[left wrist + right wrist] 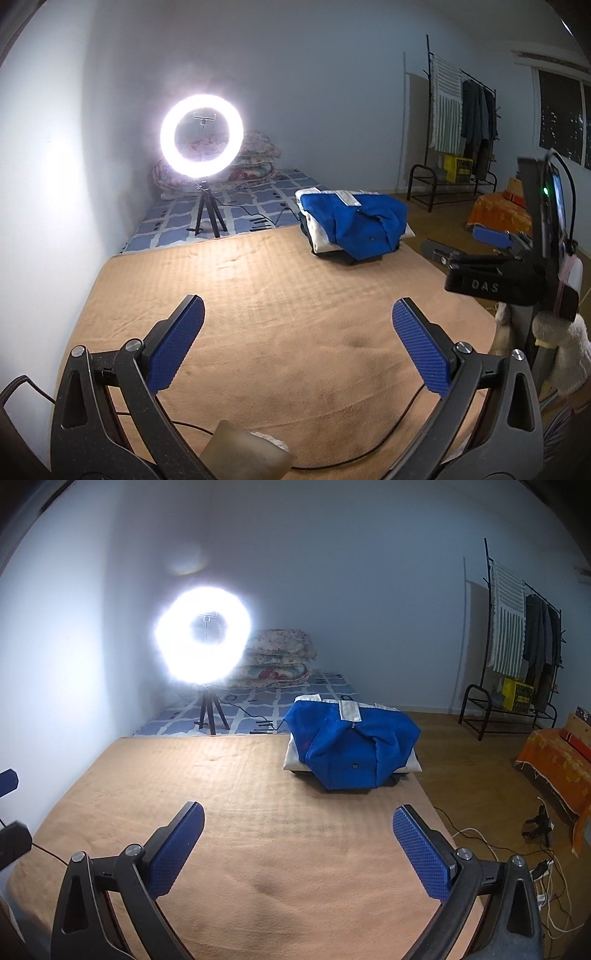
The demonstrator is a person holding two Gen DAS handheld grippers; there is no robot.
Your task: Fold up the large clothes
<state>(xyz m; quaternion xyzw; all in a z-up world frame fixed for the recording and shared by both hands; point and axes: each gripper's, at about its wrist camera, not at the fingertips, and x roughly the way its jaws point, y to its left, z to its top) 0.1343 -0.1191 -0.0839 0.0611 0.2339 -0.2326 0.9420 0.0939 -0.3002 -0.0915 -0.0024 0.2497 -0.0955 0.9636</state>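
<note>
A folded blue garment [364,221] lies on top of a small stack of folded white and dark clothes at the far right corner of the tan blanket [280,302]. It also shows in the right wrist view [351,746], on the same blanket [251,797]. My left gripper [297,314] is open and empty, held above the near middle of the blanket. My right gripper [298,821] is open and empty too, well short of the stack. The right gripper's body [517,266] shows at the right edge of the left wrist view.
A lit ring light on a tripod [202,134] stands on the blue checked mattress [236,206] behind the blanket, with folded quilts [277,657] beyond. A clothes rack [517,657] stands at the right wall. Cables [517,853] lie on the wooden floor to the right.
</note>
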